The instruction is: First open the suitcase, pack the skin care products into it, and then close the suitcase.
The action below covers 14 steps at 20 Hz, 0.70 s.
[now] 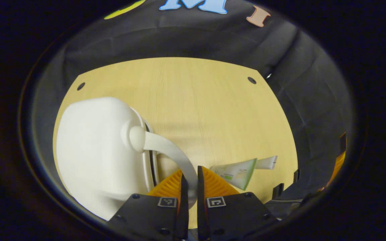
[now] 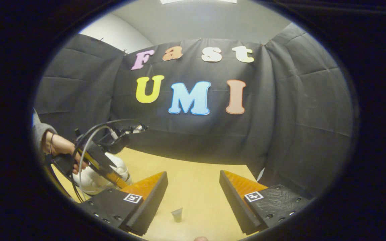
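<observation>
White hard-shell suitcase (image 1: pixel 102 150) sits unopened; my left claw (image 1: pixel 189 187) is clamped on its curved handle (image 1: pixel 169 150), right claw (image 2: pixel 193 192) spread apart. Next, lifting the lid.

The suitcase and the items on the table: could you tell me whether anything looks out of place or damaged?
Nothing stands out. The white suitcase looks shut and intact, the left gripper clamps its handle, and a tube lies flat on the table.

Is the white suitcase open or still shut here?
Nearly shut: the suitcase shows just a narrow dark seam between its shells. The left gripper is shut on its handle; the tube lies outside on the table.
</observation>
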Each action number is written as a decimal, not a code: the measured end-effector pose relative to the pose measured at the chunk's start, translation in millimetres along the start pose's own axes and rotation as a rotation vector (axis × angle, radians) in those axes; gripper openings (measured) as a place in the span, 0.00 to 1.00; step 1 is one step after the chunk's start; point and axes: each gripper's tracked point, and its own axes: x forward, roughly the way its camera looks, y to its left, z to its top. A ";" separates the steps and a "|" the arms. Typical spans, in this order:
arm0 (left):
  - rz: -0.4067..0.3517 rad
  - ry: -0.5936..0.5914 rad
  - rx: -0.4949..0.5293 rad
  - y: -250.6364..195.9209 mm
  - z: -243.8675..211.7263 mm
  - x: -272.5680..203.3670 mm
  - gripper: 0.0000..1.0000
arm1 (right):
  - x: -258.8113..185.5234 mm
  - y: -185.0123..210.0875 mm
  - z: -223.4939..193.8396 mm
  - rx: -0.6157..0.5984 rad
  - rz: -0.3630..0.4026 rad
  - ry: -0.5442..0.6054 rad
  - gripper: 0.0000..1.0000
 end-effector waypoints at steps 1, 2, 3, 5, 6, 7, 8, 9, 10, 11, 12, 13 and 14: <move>0.015 -0.033 0.012 5.5 5.5 -15.9 0.18 | -0.7 3.2 1.4 0.003 0.018 -0.007 0.94; 0.037 -0.071 0.021 13.4 17.8 -38.1 0.18 | -0.8 6.6 2.9 0.004 0.034 -0.011 0.94; 0.057 -0.114 0.038 23.5 31.1 -61.5 0.18 | -0.1 8.7 4.5 0.004 0.043 -0.018 0.94; 0.099 -0.194 0.075 52.1 54.8 -104.6 0.18 | 1.4 11.4 8.9 -0.005 0.036 -0.030 0.94; 0.131 -0.220 0.094 69.2 60.4 -126.5 0.17 | 1.9 12.5 10.2 -0.011 0.023 -0.030 0.94; 0.165 -0.249 0.112 87.8 68.6 -147.3 0.17 | 1.6 16.0 13.2 -0.009 0.011 -0.035 0.94; 0.206 -0.279 0.136 109.5 76.6 -166.6 0.17 | 1.6 21.0 17.6 0.000 0.003 -0.042 0.94; 0.259 -0.308 0.164 135.2 83.9 -184.9 0.17 | 2.0 27.3 20.9 0.010 -0.006 -0.046 0.94; 0.317 -0.341 0.192 162.7 92.1 -201.6 0.17 | 2.4 32.0 26.0 0.018 -0.022 -0.055 0.94; 0.353 -0.358 0.209 187.7 96.9 -215.5 0.20 | 2.1 34.8 29.7 0.026 -0.045 -0.063 0.94; 0.376 -0.365 0.203 206.4 94.2 -223.5 0.16 | 2.6 36.9 32.1 0.029 -0.075 -0.066 0.94; 0.379 -0.364 0.189 226.3 90.5 -230.9 0.17 | 3.0 41.3 32.2 0.030 -0.103 -0.060 0.94; 0.392 -0.373 0.180 249.9 89.1 -238.3 0.17 | 2.8 45.4 33.2 0.030 -0.128 -0.057 0.94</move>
